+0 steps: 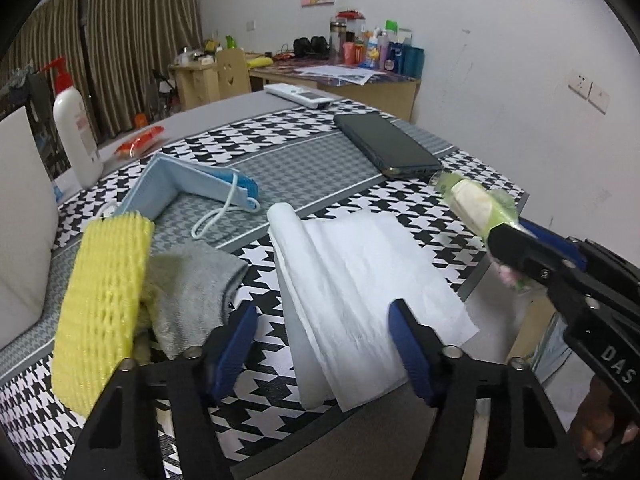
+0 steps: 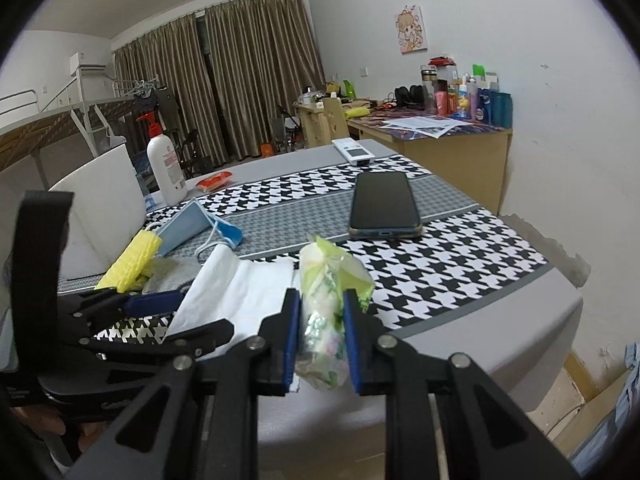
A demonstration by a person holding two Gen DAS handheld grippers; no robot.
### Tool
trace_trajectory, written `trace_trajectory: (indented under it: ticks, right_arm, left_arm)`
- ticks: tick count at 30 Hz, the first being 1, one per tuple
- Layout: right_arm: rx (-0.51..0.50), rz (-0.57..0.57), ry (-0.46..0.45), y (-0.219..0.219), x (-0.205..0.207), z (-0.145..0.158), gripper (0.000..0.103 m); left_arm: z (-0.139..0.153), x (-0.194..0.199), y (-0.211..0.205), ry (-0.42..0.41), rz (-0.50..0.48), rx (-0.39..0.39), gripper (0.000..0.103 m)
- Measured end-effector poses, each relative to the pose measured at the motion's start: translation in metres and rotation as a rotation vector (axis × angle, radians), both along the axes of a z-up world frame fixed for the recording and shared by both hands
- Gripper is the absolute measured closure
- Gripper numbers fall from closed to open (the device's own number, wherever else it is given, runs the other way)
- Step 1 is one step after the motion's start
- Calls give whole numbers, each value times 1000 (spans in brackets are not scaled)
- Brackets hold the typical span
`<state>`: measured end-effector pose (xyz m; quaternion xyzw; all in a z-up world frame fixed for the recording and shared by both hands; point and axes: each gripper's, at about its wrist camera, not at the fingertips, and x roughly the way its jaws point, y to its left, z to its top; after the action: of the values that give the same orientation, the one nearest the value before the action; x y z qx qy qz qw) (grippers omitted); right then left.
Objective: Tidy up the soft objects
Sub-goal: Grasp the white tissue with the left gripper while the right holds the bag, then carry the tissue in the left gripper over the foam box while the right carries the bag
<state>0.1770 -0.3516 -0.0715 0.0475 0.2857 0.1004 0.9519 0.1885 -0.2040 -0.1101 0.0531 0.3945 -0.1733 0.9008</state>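
Observation:
A white paper tissue [image 1: 360, 272] lies partly rolled on the houndstooth table mat [image 1: 280, 160]. My left gripper [image 1: 324, 308] hovers over its near end, open, one blue pad on each side and neither touching it. Left of it, a yellow foam net [image 1: 104, 304] rests on a grey cloth [image 1: 196, 284]. A blue face mask [image 1: 180, 188] lies folded behind them. My right gripper [image 2: 320, 300] is shut on a green tissue pack [image 2: 324, 280], held above the table's near right part. The pack [image 1: 476, 204] also shows in the left wrist view.
A dark phone [image 1: 388, 146] lies on the mat's far right and a white remote [image 1: 300, 95] beyond it. A white pump bottle [image 1: 76, 132] and an orange packet [image 1: 140, 142] stand far left. A white panel [image 1: 20, 220] borders the left; the table edge [image 2: 560, 292] drops off on the right.

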Motion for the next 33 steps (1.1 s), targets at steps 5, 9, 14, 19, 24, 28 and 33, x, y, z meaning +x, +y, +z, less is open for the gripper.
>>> trace_trajectory:
  ticks: [5, 9, 14, 19, 24, 28, 33]
  right_arm:
    - [11, -5, 8, -3, 0, -1, 78]
    - [14, -8, 9, -5, -1, -1, 78]
    - [16, 1, 2, -4, -1, 0, 78]
    - [13, 14, -8, 0, -3, 3, 78]
    - [13, 21, -18, 4, -4, 7, 78]
    - [9, 35, -29, 9, -5, 11, 78]
    - [12, 54, -43, 16, -5, 17, 78]
  left_arm:
    - [-1, -1, -5, -22, -2, 27, 53]
    - [-1, -2, -9, -51, 15, 62, 70]
    - [3, -2, -8, -75, 21, 84, 85]
    - [14, -5, 1, -97, 14, 62, 92]
    - [29, -11, 10, -137, 5, 30, 100]
    - [40, -17, 16, -165, -1, -2, 100]
    - [61, -26, 30, -234, 30, -14, 101]
